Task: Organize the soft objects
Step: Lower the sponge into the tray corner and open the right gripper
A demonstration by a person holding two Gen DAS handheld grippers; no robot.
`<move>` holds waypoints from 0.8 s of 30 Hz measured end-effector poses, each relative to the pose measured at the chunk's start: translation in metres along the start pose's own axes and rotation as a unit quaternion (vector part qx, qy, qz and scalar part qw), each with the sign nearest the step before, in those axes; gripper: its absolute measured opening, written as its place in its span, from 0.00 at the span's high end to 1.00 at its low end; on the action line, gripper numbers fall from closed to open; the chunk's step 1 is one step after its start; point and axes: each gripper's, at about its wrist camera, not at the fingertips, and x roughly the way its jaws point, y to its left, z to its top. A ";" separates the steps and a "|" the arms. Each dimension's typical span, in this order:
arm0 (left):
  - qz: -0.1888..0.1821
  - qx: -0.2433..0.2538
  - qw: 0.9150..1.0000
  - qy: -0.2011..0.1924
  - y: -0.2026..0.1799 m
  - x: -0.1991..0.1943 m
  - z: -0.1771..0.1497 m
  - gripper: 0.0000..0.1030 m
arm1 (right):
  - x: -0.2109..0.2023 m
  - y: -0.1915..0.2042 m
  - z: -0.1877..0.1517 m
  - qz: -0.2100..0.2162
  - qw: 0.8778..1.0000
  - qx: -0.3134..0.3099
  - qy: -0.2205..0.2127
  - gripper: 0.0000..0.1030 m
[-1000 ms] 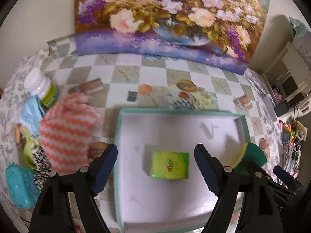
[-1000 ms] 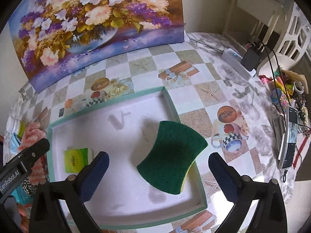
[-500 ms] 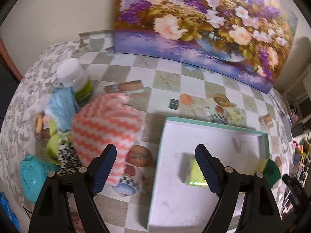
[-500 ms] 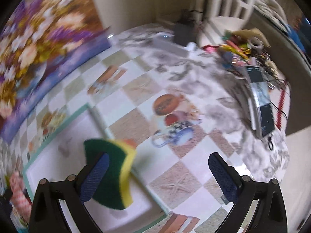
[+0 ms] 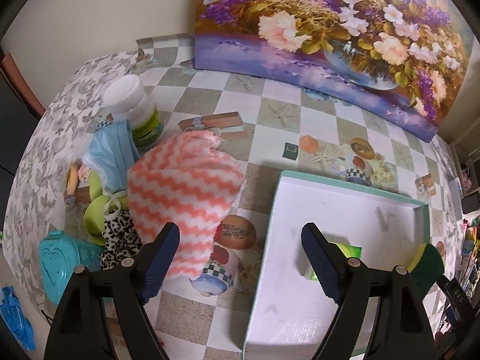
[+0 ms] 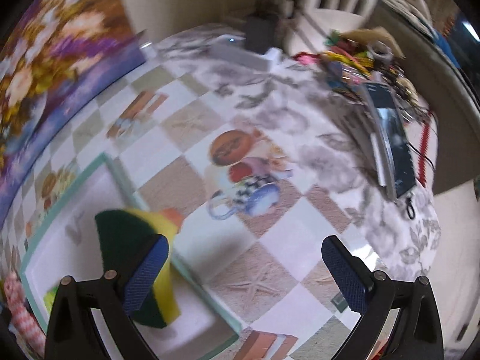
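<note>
A white tray with a teal rim (image 5: 345,180) lies on the checked tablecloth. In it lie a small green packet (image 5: 349,250) and a green-and-yellow sponge (image 5: 427,265), which leans at the tray's right edge. The sponge also shows in the right wrist view (image 6: 126,234), propped on the tray rim (image 6: 120,174). An orange-and-white zigzag cloth (image 5: 183,192) is heaped left of the tray. My left gripper (image 5: 240,259) is open and empty, between the cloth and the tray. My right gripper (image 6: 244,274) is open and empty over bare tablecloth right of the tray.
Left of the cloth stand a white bottle (image 5: 135,111), a blue face mask (image 5: 111,156), a green item (image 5: 96,210), a spotted cloth (image 5: 120,240) and a teal box (image 5: 60,264). A flower painting (image 5: 345,30) leans at the back. A power strip (image 6: 243,54) and clutter (image 6: 387,138) lie right.
My left gripper has swung left from over the tray toward the zigzag cloth. My right gripper has swung right, away from the sponge, which now leans on the tray rim.
</note>
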 end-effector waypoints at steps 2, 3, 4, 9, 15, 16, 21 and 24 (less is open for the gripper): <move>0.000 -0.001 1.000 0.006 0.002 0.003 -0.001 0.19 | 0.004 0.013 -0.003 0.004 1.000 -0.024 0.007 0.00; 0.001 -0.001 1.000 0.008 0.002 0.004 -0.001 0.19 | 0.005 0.018 -0.005 0.005 0.999 -0.033 0.009 0.00; 0.001 -0.001 1.000 0.010 0.002 0.005 -0.001 0.18 | 0.007 0.021 -0.006 0.007 0.999 -0.041 0.012 0.00; 0.002 0.000 1.000 0.018 0.002 0.010 -0.001 0.19 | 0.014 0.040 -0.015 0.010 0.996 -0.080 0.025 0.00; 0.002 0.001 1.000 0.024 0.003 0.013 -0.002 0.19 | 0.010 0.049 -0.018 0.012 0.995 -0.101 0.023 0.00; 0.003 0.002 1.000 0.023 0.003 0.013 -0.002 0.19 | 0.002 0.048 -0.016 0.011 0.995 -0.101 0.011 0.00; -0.007 0.010 1.000 0.002 0.001 0.002 0.003 0.19 | -0.033 0.054 -0.012 0.044 0.993 -0.101 -0.033 0.00; -0.017 0.016 1.000 -0.008 -0.001 -0.005 0.004 0.19 | -0.050 0.071 -0.017 0.075 0.989 -0.119 -0.045 0.00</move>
